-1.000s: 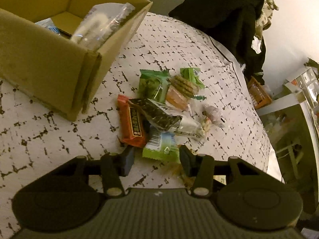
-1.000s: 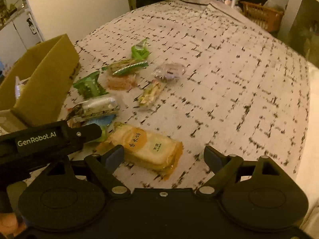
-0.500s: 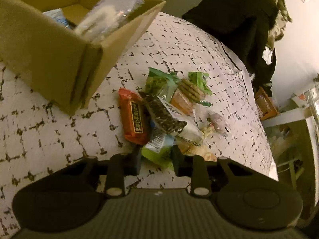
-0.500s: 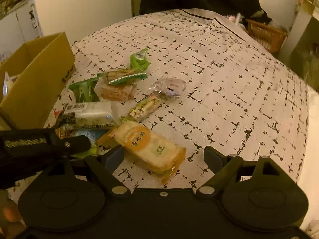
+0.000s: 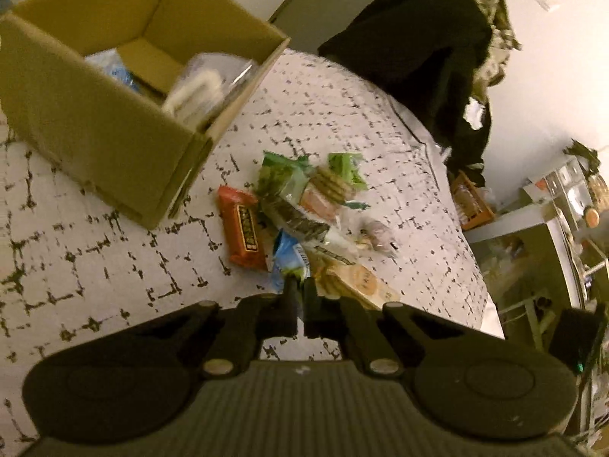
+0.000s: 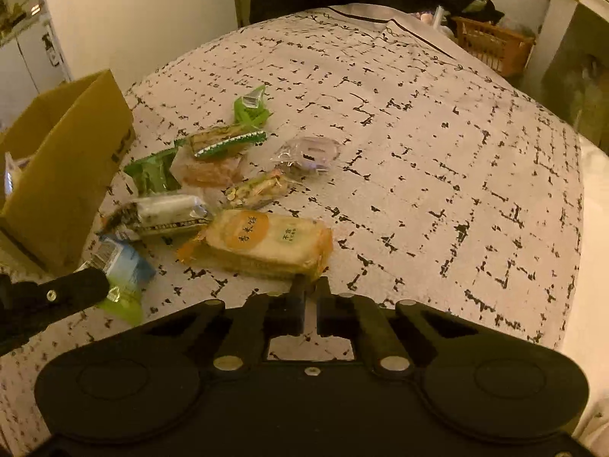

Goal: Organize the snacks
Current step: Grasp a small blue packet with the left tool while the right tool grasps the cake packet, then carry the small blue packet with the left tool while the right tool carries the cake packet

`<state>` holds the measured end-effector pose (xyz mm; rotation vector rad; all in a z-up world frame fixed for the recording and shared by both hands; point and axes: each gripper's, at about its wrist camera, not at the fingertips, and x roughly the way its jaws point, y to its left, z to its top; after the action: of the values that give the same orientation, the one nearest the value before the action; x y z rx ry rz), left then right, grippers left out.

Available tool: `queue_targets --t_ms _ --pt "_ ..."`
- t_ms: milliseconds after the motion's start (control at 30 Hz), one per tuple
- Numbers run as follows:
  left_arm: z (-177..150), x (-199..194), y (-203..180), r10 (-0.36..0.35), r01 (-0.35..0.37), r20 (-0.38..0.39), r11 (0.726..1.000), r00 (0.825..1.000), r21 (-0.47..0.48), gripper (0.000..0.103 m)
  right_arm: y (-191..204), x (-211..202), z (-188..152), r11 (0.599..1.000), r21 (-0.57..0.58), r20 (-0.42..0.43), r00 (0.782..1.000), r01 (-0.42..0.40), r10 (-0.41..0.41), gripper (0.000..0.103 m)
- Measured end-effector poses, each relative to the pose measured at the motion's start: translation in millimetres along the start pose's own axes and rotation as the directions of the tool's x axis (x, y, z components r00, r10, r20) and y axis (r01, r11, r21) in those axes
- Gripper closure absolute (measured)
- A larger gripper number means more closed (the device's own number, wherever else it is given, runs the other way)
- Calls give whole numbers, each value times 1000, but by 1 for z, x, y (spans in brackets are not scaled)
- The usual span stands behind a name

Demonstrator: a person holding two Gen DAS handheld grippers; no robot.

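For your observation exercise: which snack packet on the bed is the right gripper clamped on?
The yellow rice-cracker pack with the orange circle; the right gripper pinches its near corner.

A bed covered with a pale quilt [image 6: 437, 144] printed with broken dark lines is seen in both views. A heap of dark clothing [image 5: 422, 53] is draped beyond the bed's far edge. An orange woven basket [image 6: 493, 43] is set on the floor just past the far right corner of the bed, beside a pale shelf unit [image 5: 533, 224]. A white wall [image 6: 144, 11] is seen behind the far left corner, and white cabinets [image 6: 26, 53] beyond the left edge.
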<state>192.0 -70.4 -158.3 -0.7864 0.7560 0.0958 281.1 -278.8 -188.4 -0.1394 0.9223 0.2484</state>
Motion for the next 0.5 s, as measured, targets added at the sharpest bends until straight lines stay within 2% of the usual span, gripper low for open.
queue_targets --t_ms 500 --pt "1 -51 -9 -68 61 76 994 995 86 103 -5 -39 3 997 61 133 990 -45 36 99"
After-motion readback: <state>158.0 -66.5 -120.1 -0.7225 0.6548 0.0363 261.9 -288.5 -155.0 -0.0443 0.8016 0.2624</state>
